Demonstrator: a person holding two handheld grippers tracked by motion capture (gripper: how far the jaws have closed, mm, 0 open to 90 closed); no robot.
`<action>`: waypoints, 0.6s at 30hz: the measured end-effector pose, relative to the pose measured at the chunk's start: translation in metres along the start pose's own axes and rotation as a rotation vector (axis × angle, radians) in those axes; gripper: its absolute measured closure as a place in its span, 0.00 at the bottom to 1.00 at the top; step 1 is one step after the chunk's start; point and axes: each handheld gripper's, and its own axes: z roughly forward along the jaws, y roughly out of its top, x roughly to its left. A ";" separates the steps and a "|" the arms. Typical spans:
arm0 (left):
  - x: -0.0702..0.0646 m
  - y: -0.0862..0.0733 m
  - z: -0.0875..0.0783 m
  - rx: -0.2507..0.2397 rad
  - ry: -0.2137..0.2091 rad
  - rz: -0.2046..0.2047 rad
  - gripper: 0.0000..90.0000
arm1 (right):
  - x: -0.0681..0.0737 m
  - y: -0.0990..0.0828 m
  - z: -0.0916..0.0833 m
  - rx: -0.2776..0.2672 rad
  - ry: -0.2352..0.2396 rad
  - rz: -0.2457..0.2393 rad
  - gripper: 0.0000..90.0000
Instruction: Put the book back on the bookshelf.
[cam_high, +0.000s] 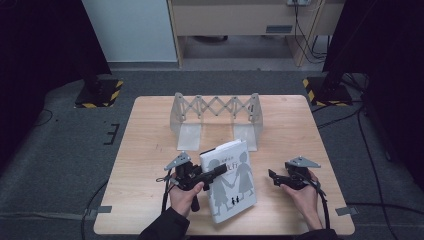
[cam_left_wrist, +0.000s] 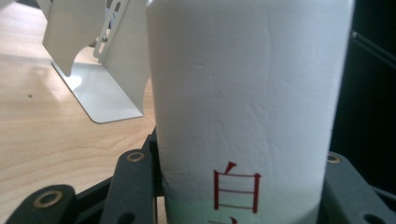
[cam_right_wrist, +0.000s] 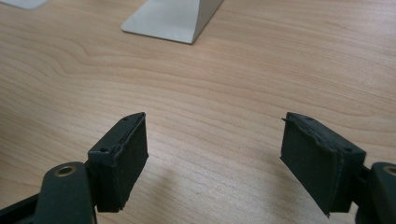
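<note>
Left gripper (cam_high: 212, 173) fingers (cam_left_wrist: 133, 186) clenched on white book (cam_high: 231, 181), across spine. Right gripper (cam_high: 272, 176) fingers (cam_right_wrist: 123, 156) released, nothing between, over bare wood. Book near counter (cam_high: 150, 150) front edge, centre; long axis runs front to back, top end tilted toward folding metal rack (cam_high: 216, 120) by far edge. Grey carpet floor (cam_high: 60, 150) around.
</note>
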 end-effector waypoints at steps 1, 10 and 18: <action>-0.001 0.002 -0.001 -0.001 0.003 0.007 0.59 | 0.000 0.000 0.001 0.002 -0.003 -0.002 0.26; -0.007 0.019 -0.017 -0.003 0.066 0.083 0.59 | -0.004 -0.001 0.003 0.041 -0.028 -0.011 0.24; -0.005 0.033 -0.035 -0.041 0.113 0.111 0.59 | -0.005 -0.001 0.005 0.068 -0.040 -0.018 0.22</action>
